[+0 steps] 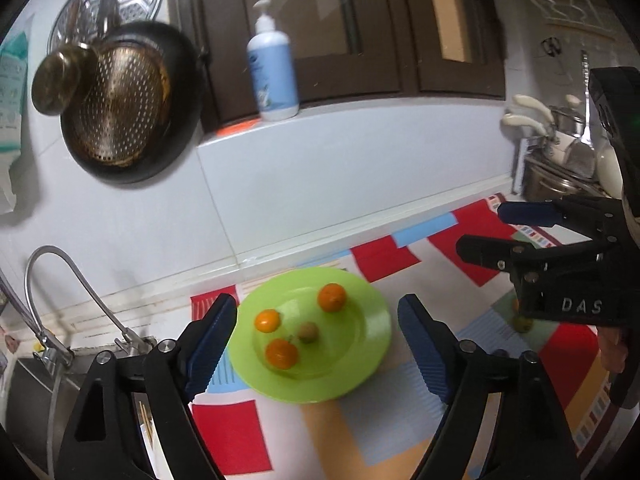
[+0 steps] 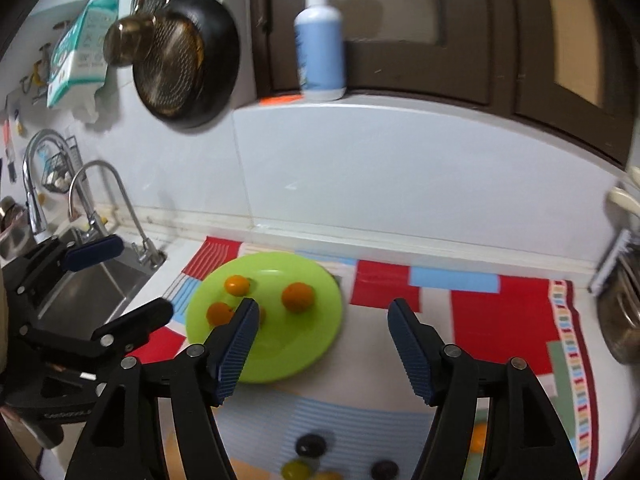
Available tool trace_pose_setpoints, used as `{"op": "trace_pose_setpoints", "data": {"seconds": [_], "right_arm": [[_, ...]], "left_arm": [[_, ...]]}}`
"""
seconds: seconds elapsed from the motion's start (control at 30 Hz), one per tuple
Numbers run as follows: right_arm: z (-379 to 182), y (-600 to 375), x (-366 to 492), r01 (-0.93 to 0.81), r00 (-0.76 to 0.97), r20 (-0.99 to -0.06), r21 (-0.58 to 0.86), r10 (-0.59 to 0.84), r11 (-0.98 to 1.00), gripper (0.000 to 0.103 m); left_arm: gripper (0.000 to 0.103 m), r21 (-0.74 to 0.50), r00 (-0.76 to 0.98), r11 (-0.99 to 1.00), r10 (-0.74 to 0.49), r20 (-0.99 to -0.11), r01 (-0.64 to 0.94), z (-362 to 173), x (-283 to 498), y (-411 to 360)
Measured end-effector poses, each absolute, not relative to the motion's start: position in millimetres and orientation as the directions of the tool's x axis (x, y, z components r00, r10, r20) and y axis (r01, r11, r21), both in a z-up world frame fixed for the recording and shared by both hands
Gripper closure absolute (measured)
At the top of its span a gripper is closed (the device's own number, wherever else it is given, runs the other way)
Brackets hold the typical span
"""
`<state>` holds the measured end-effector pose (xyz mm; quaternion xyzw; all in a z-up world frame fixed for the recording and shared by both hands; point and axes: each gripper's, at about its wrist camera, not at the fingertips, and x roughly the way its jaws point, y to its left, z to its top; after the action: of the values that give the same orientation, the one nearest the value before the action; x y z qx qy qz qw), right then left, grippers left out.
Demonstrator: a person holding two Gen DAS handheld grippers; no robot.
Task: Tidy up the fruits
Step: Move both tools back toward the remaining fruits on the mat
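Observation:
A green plate [image 1: 360, 368] sits on a patchwork mat and holds three orange fruits [image 1: 331, 297] and a small brownish-green fruit [image 1: 308, 332]. My left gripper [image 1: 316, 344] is open and empty, hovering above the plate's near side. My right gripper [image 1: 478, 232] shows at the right, open and empty. In the right wrist view the right gripper [image 2: 322, 344] is open over the mat right of the plate [image 2: 296, 356]. Near its base lie dark fruits [image 2: 311, 445], a green fruit [image 2: 296, 470] and a yellow fruit [image 2: 479, 438]. The left gripper [image 2: 120, 276] appears at left.
A sink [image 2: 92, 296] with faucets [image 1: 60, 280] lies left of the mat. A tiled wall stands behind, with a hanging pan [image 1: 128, 100] and a soap bottle [image 1: 273, 64] on a ledge. Pots and utensils [image 1: 560, 160] stand at the right.

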<state>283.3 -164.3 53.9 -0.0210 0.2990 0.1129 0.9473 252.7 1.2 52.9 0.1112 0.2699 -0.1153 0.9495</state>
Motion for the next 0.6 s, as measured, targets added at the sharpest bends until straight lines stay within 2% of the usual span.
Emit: {"op": "trace_pose_setpoints", "data": {"seconds": [0.27,0.6], "right_arm": [[50,-203,238,-0.137,0.831,-0.545,0.004,0.117,0.991,0.032],[30,-222,201,-0.139,0.832,-0.545,-0.034,0.098,0.99,0.032]], "left_arm": [[0.016,0.132,0.829,0.945,-0.19,-0.526,0.3,49,216,-26],[0.016,0.116,0.816,0.938,-0.216,-0.536,0.325,24,189,-44]]}}
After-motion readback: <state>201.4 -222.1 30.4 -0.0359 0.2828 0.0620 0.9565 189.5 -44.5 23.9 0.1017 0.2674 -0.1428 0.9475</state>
